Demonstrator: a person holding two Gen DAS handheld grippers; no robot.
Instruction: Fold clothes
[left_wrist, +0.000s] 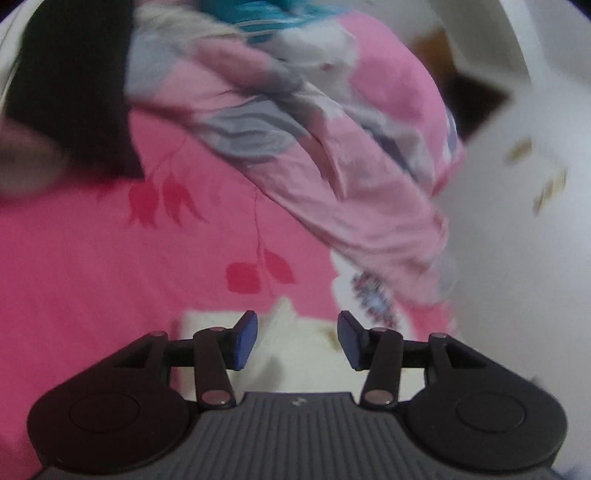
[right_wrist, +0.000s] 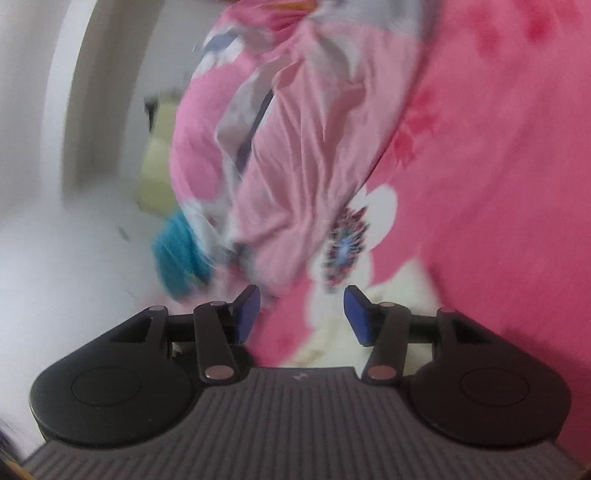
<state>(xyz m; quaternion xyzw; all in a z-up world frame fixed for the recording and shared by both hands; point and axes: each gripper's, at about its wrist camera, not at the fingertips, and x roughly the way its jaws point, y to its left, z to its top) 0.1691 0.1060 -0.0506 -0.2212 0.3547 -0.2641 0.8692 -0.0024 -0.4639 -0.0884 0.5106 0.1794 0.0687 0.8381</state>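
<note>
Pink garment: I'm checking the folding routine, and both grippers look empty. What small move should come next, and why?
Probably reach the left gripper forward to the pale pink garment and pinch its near edge. Both it and the right gripper stand open with no cloth between the pads, while the garment lies crumpled and unfolded on the pink floral sheet.

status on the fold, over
Left gripper open, empty. Right gripper open, empty. Pale pink garment bunched, unfolded, on pink floral sheet. Nothing blocking.
</note>
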